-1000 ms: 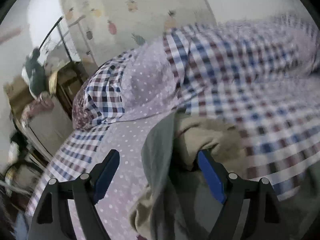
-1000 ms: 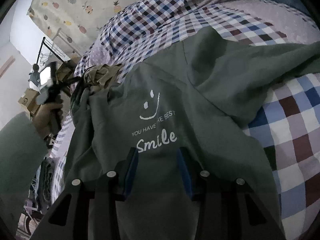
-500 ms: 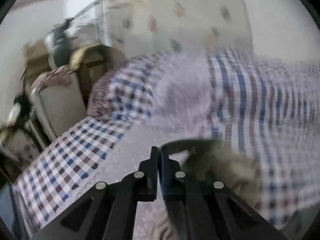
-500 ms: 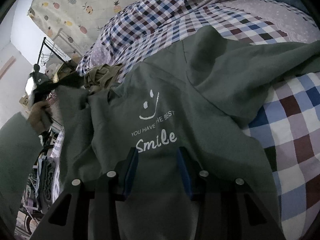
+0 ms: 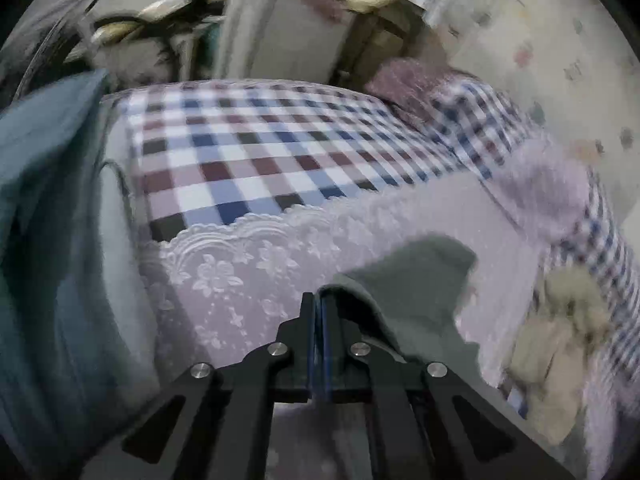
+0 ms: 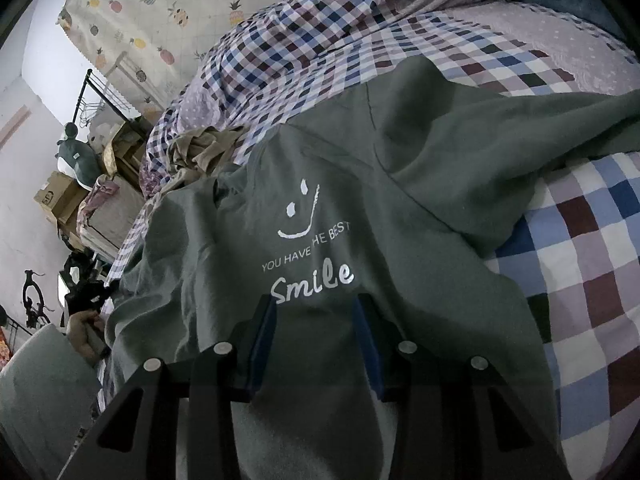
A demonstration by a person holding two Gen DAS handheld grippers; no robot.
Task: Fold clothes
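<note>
We see the left tongs [image 5: 319,300] clenched on the green sweatshirt's [image 6: 332,184] edge at lower centre, the right tongs [image 6: 315,312] released above its "Smile" print [image 6: 313,280].

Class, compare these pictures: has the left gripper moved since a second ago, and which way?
Yes. The left gripper, shut on the green shirt, swung left: the beige garment slid from centre to the view's right edge.

The left claw [image 5: 319,300], open a second ago, has clamped the green shirt's [image 6: 400,168] edge and swung away from the beige garment [image 5: 560,340].
</note>
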